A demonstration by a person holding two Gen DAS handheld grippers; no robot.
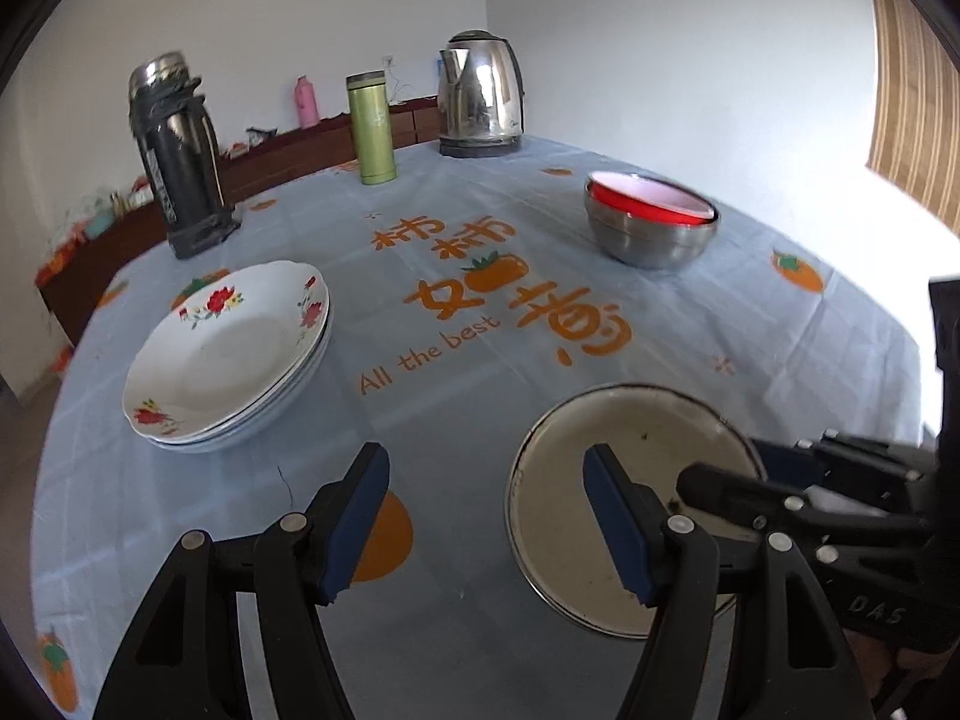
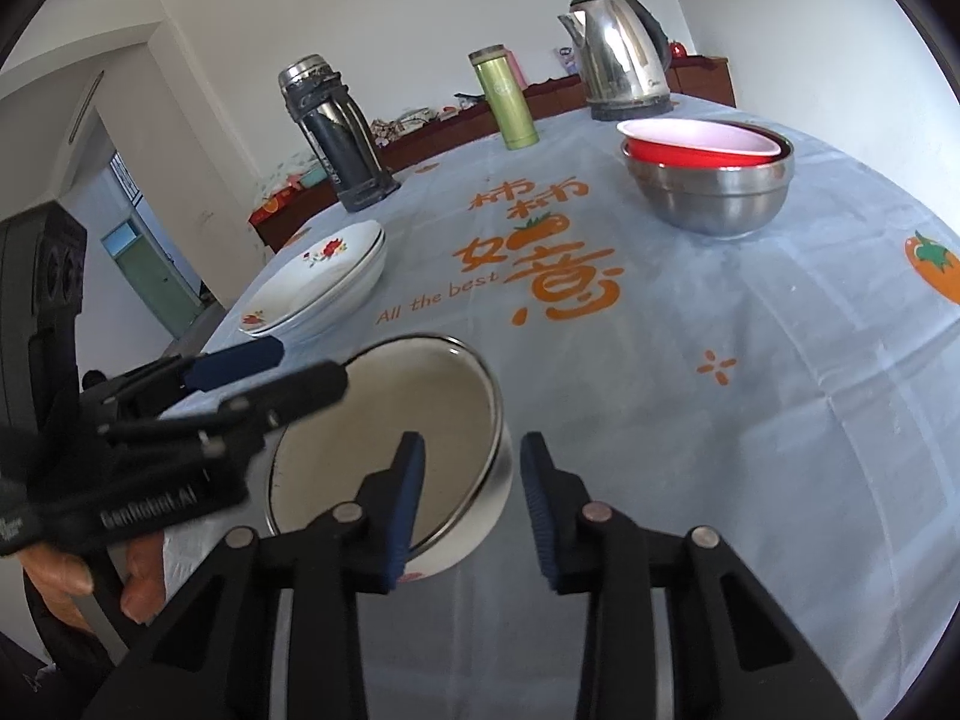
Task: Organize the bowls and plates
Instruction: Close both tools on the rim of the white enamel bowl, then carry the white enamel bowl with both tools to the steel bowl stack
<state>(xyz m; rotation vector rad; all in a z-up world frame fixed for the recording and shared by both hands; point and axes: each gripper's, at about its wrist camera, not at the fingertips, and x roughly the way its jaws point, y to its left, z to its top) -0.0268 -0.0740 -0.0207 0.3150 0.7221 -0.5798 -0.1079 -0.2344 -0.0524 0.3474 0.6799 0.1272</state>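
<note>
A cream enamel bowl with a dark rim sits near the table's front edge. My right gripper straddles its near-right rim, one finger inside and one outside. A gap shows at both pads, so it is open. My left gripper is open and empty, its right finger hanging over the bowl's left side. A stack of white floral plates lies to the left. Farther back, a red bowl nests in a steel bowl.
Along the far edge of the blue tablecloth stand a dark thermos, a green flask and a steel kettle. A hand holds the left gripper at the table's near left edge.
</note>
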